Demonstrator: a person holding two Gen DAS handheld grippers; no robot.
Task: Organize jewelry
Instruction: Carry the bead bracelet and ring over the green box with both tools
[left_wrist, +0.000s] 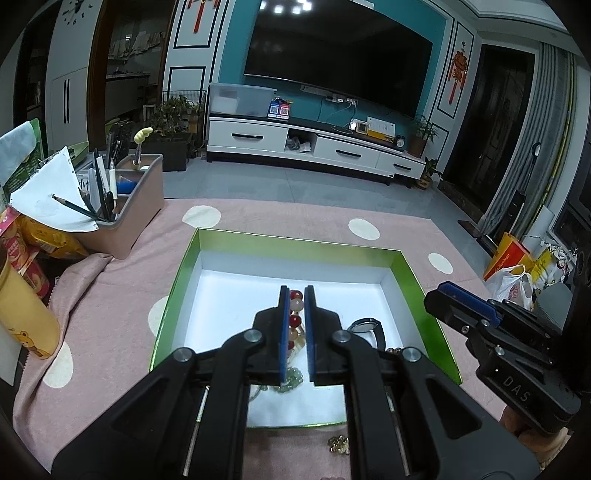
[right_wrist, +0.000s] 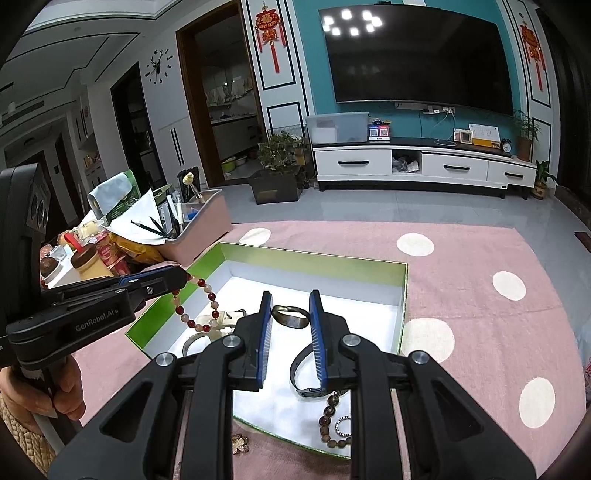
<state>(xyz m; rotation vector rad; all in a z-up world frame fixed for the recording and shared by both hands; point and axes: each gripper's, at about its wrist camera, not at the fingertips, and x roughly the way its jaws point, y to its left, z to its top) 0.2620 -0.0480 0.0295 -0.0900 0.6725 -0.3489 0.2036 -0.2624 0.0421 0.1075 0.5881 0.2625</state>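
A green-rimmed box (left_wrist: 207, 236) (right_wrist: 317, 260) with a white floor lies on the pink dotted cloth. My left gripper (left_wrist: 296, 293) (right_wrist: 184, 275) is shut on a red and white bead bracelet (left_wrist: 296, 310) (right_wrist: 210, 299), which hangs over the box's left side. My right gripper (right_wrist: 290, 314) (left_wrist: 448, 286) is open and empty above the box. In the box lie a black wristwatch (right_wrist: 301, 363) (left_wrist: 364, 326), a dark bangle (right_wrist: 290, 315), a brown bead bracelet (right_wrist: 328, 413) and a pale green piece (left_wrist: 291, 382). A small gold piece (right_wrist: 240, 445) (left_wrist: 338, 445) lies on the cloth in front of the box.
A pink organiser bin (left_wrist: 129, 206) (right_wrist: 207, 221) with pens and paper stands at the back left. Snack packets and jars (right_wrist: 92, 258) crowd the left edge, with a yellow can (left_wrist: 22, 314). The table's far edge faces a TV stand (right_wrist: 421, 162).
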